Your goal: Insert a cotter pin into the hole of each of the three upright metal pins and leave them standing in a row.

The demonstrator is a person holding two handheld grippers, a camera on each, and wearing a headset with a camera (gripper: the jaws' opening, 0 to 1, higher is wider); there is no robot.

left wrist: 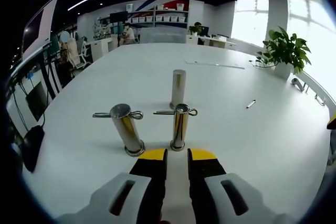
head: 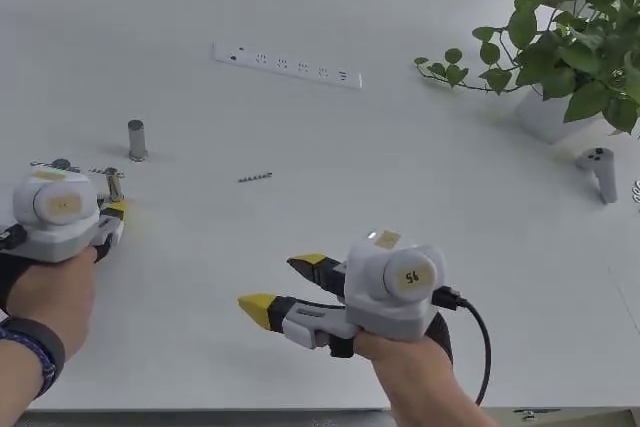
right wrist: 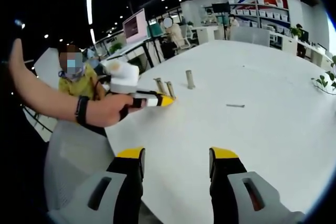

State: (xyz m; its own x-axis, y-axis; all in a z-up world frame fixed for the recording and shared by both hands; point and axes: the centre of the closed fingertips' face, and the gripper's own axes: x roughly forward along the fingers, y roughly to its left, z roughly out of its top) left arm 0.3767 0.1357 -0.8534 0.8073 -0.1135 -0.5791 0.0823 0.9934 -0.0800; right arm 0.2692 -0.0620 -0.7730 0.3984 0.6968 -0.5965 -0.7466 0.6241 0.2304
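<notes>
Metal pins (left wrist: 180,127) stand just ahead of the level left hand-held gripper (left wrist: 177,155).

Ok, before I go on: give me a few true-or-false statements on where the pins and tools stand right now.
1. Seen from the left tool, the front-left metal pin and the front-right metal pin are both pinned through. True.
2. The far metal pin is pinned through too. False: it stands bare.
3. A loose cotter pin lies on the table. True.
4. The right tool is shut on a cotter pin. False: its jaws are wide apart and empty.
</notes>
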